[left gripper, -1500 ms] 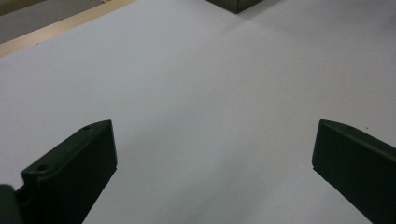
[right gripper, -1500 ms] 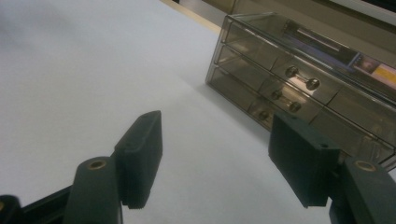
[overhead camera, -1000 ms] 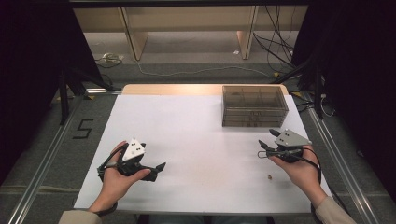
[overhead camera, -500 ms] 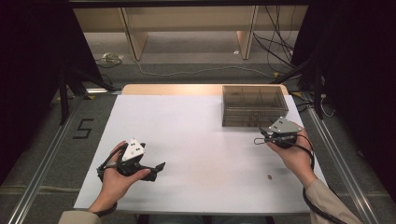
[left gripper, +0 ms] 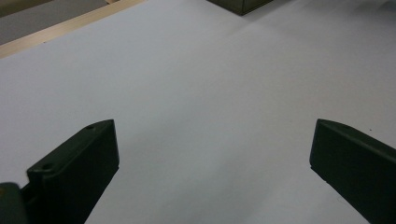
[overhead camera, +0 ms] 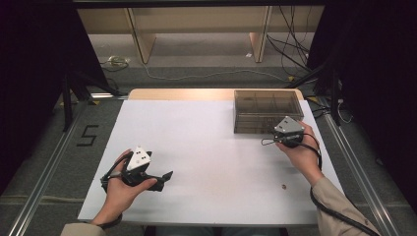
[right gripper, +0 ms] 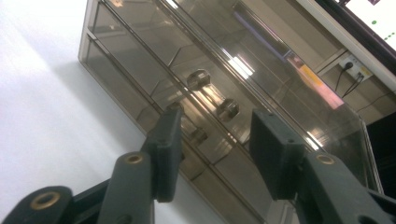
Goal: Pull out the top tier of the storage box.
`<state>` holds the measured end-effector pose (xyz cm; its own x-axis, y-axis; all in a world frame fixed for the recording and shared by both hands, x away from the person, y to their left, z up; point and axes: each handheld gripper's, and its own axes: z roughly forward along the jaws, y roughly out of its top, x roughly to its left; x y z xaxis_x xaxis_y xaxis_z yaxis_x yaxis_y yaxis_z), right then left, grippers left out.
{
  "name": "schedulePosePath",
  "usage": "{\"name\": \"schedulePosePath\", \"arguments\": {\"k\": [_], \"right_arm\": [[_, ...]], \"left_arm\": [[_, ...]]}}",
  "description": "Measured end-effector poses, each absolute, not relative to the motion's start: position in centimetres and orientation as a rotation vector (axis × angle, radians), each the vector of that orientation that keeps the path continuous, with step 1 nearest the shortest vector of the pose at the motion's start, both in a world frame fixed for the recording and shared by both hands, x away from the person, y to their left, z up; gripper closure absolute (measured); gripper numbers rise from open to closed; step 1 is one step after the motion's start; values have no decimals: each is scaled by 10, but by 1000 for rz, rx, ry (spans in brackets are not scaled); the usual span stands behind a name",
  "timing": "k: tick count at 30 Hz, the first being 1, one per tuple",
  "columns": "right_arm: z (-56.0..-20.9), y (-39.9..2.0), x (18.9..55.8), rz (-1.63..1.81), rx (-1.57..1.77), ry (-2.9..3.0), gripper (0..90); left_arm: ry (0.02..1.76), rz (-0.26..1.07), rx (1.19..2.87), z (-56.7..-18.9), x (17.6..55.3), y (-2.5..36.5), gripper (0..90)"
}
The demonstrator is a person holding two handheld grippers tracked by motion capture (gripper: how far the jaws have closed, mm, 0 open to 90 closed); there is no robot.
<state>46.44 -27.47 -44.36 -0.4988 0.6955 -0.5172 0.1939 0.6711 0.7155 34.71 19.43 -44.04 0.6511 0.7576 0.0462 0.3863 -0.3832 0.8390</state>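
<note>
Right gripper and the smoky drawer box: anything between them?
Nothing. In the right gripper view the right gripper faces the box front at close range, a round drawer knob just ahead of its open jaws, which have been closing.

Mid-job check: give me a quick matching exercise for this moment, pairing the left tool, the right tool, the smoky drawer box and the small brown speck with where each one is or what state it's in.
Things:
1. left tool
2. right tool
3. drawer box
4. brown speck

States or places:
A. far right part of the table
B. jaws wide apart over bare white surface
C. near edge, beside the right forearm
D. jaws either side of a drawer knob, not touching it

Pairs: 1-B, 2-D, 3-A, 4-C
</note>
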Motion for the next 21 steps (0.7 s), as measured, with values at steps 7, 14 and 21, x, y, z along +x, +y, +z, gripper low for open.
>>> {"name": "schedulePosePath", "arguments": {"k": [7, 14, 21], "right_arm": [[-446, -270, 469, 706, 650, 2031, 614], [-449, -265, 472, 658, 612, 2021, 651], [-448, -263, 473, 618, 587, 2004, 675]], "left_arm": [[885, 544, 2007, -440, 347, 194, 16], [887, 543, 2003, -440, 347, 194, 20], [887, 541, 2003, -441, 347, 194, 24]]}}
